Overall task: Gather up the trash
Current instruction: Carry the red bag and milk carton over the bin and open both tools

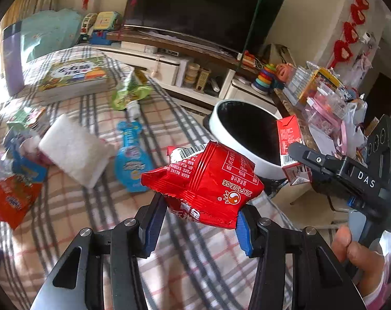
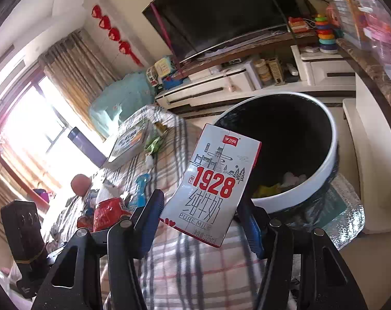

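My left gripper (image 1: 200,206) is shut on a crumpled red snack wrapper (image 1: 203,183), holding it above the plaid cloth a little short of the white trash bin (image 1: 217,126). The bin has a black liner, and bits of trash lie at its bottom. My right gripper (image 2: 200,204) is shut on a grey and red milk carton (image 2: 211,188), tilted, just left of the bin's white wall (image 2: 299,191). In the left wrist view the carton (image 1: 290,139) hangs by the bin's right side. The red wrapper (image 2: 107,213) shows at the lower left of the right wrist view.
On the plaid cloth (image 1: 92,219) lie a blue bottle (image 1: 132,160), a white pad (image 1: 74,149), a green wrapper (image 1: 129,93), a book (image 1: 74,75) and an orange wrapper (image 1: 12,199). A cluttered side table (image 1: 324,98) stands right of the bin. A TV stand (image 2: 221,82) lies beyond.
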The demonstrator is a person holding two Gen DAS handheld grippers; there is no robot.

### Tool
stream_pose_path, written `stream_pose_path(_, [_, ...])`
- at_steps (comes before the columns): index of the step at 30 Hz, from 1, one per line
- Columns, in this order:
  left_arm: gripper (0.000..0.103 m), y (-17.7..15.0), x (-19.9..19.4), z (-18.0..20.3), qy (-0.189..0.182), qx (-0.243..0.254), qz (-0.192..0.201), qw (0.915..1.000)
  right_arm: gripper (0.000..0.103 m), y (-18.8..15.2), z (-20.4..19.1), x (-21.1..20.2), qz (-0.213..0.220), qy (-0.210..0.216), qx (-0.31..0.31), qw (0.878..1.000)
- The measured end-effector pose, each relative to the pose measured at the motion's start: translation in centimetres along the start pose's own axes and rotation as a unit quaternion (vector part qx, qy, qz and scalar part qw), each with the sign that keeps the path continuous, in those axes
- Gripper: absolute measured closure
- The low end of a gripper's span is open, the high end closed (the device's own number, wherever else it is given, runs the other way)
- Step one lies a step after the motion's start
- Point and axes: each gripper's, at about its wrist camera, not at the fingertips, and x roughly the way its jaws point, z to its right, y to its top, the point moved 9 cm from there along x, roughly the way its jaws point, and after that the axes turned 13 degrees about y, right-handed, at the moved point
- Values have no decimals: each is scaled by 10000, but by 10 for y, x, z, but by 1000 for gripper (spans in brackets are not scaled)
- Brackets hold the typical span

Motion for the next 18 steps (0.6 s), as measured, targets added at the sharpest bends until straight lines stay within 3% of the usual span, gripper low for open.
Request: stream_pose_path(18, [55, 42, 30, 54, -69, 431, 77, 9990, 45, 29, 43, -15, 89, -347, 15, 9994])
